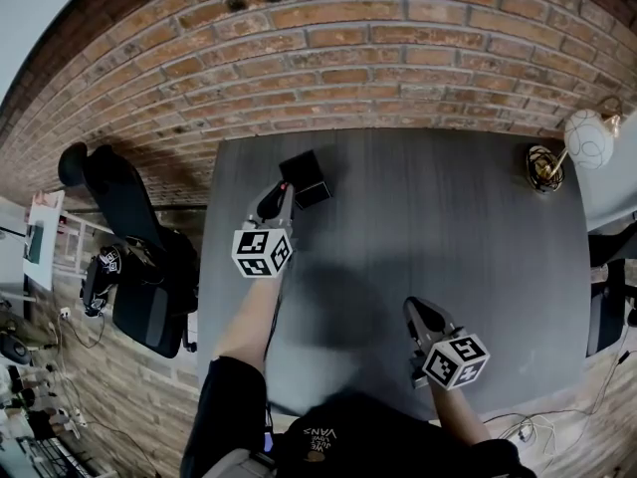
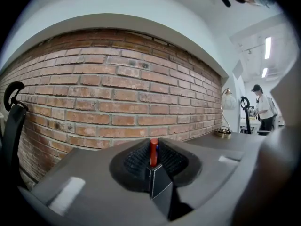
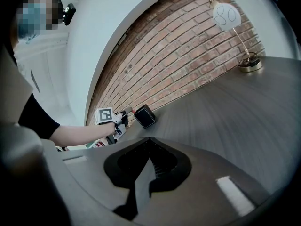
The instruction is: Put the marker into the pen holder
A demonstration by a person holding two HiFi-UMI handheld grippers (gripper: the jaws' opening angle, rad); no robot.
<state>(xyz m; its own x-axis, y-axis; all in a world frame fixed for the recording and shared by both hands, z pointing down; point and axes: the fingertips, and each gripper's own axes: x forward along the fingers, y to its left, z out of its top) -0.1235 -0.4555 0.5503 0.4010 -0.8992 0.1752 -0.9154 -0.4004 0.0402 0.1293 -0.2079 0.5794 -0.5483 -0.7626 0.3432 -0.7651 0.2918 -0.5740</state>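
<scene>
Two handheld grippers hover over a dark grey tabletop [image 1: 468,237]. The left gripper [image 1: 284,189] has its jaws clamped on an upright red marker [image 2: 153,152], right at the top corner of the black square pen holder [image 1: 306,179]. The right gripper [image 1: 412,307] is well apart, its jaws together and empty. The black shirt [image 1: 348,436] reads "VANS".

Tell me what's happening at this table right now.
A person holds a tool in each hand. The left tool is shut on a red marker, holding it right by the black pen holder near the brick wall; the marker is not in yet. The right tool is shut and empty, over the near side of the dark table.
</scene>
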